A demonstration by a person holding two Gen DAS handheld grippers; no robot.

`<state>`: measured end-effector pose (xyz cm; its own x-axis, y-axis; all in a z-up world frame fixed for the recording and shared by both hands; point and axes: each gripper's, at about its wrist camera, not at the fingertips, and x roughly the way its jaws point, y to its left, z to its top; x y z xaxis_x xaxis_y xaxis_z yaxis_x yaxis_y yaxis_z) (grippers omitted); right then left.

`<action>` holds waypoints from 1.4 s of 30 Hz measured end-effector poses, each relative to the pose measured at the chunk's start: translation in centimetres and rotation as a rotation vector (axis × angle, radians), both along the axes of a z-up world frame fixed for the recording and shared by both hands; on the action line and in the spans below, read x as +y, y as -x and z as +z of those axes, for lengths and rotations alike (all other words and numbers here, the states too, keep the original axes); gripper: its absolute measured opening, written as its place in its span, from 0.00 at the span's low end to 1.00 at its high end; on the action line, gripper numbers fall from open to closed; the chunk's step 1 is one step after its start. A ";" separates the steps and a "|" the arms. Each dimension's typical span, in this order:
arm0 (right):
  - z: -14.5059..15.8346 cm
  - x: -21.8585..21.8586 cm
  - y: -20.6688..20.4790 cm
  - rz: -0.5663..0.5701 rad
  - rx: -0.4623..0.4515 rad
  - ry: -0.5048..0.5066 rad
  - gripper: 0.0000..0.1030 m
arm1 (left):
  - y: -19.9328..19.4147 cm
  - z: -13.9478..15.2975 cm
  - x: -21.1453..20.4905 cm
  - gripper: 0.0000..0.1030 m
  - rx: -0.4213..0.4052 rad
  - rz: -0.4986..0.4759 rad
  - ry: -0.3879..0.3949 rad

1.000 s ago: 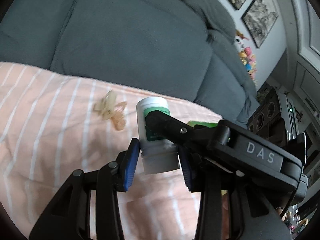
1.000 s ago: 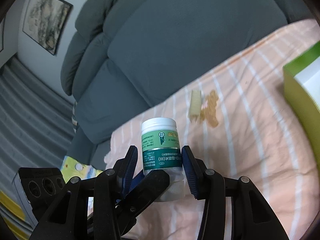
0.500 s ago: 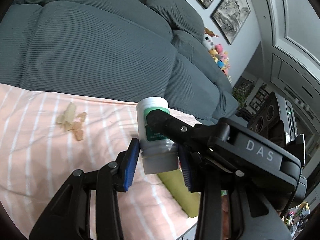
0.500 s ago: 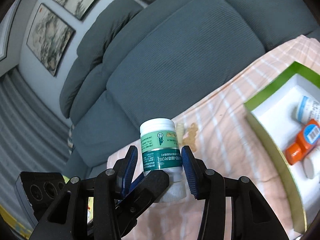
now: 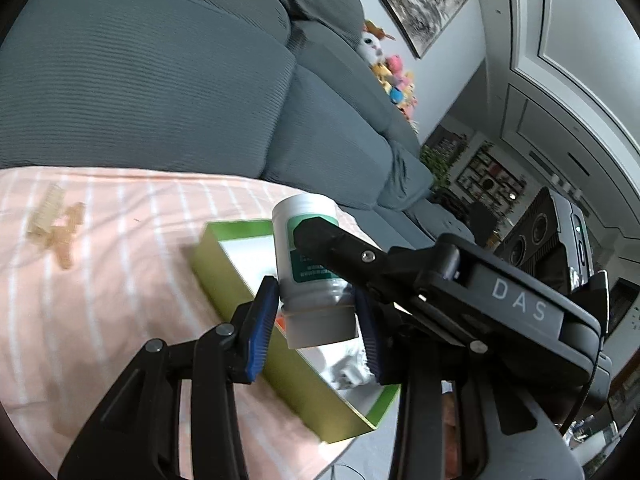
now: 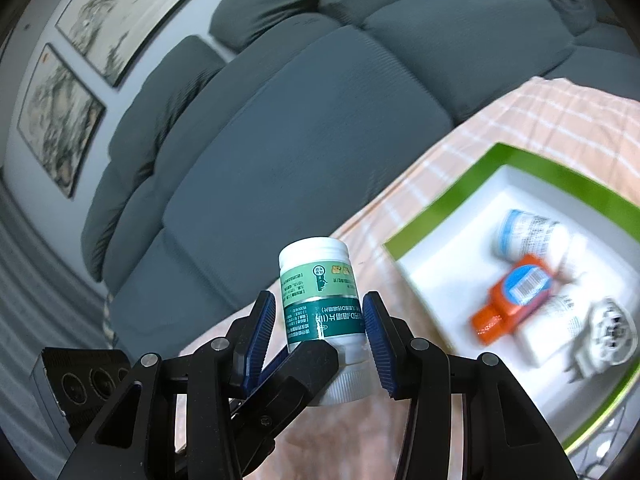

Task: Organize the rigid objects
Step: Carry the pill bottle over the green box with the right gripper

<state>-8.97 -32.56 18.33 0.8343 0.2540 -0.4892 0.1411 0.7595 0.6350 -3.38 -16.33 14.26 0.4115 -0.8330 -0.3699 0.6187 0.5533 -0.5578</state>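
Observation:
A white bottle [image 5: 308, 256] with a green label hangs upside down, cap at the bottom, over the near edge of a green box [image 5: 224, 276] with a white inside. My left gripper [image 5: 316, 316] is shut on the bottle's lower part near the cap. The right gripper [image 6: 320, 320] is shut on the labelled body of the bottle [image 6: 320, 292], and one of its black fingers [image 5: 340, 248] crosses the label in the left wrist view. The green box [image 6: 500, 152] lies to the right of the bottle in the right wrist view.
Inside the box lie a blue-labelled bottle [image 6: 528, 232], an orange bottle [image 6: 516, 300], another white bottle [image 6: 552, 328] and a white plug [image 6: 608, 328]. Pale beige clips [image 5: 56, 224] lie on the pink striped cloth [image 5: 120, 300]. A grey sofa [image 6: 300, 140] stands behind.
Both grippers have carried the bottle across the cloth to the green box, which has come into view beneath and beside it. The beige clips have slid away to the left.

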 end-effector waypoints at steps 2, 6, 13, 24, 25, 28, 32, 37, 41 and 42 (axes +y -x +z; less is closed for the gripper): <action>-0.2 -0.9 0.3 -0.030 0.012 0.005 0.47 | -0.1 -0.3 -1.1 0.36 0.018 -0.031 0.006; -0.8 -2.7 1.0 -0.091 0.043 0.015 0.48 | -0.3 -1.1 -3.3 0.36 0.065 -0.089 0.020; -2.0 -5.0 1.4 -0.167 0.106 0.022 0.47 | -0.5 -2.4 -5.5 0.36 0.142 -0.153 0.030; -3.4 -6.9 1.8 -0.233 0.174 0.015 0.48 | -0.6 -3.5 -6.8 0.36 0.212 -0.209 0.023; -3.5 -7.0 1.8 -0.238 0.181 0.015 0.48 | -0.6 -3.6 -7.0 0.36 0.219 -0.215 0.021; -3.7 -7.4 2.1 -0.260 0.199 0.016 0.48 | -0.5 -3.8 -7.4 0.36 0.236 -0.230 0.019; -4.1 -7.8 2.1 -0.269 0.216 0.004 0.48 | -0.6 -4.1 -7.8 0.36 0.254 -0.235 0.009; -4.3 -8.0 2.1 -0.278 0.231 0.003 0.48 | -0.7 -4.4 -8.1 0.36 0.277 -0.241 0.005; -4.7 -8.2 2.2 -0.288 0.246 -0.001 0.48 | -0.7 -4.7 -8.2 0.36 0.296 -0.246 -0.001; -4.7 -8.2 2.2 -0.290 0.249 -0.001 0.48 | -0.7 -4.9 -8.2 0.36 0.301 -0.247 -0.002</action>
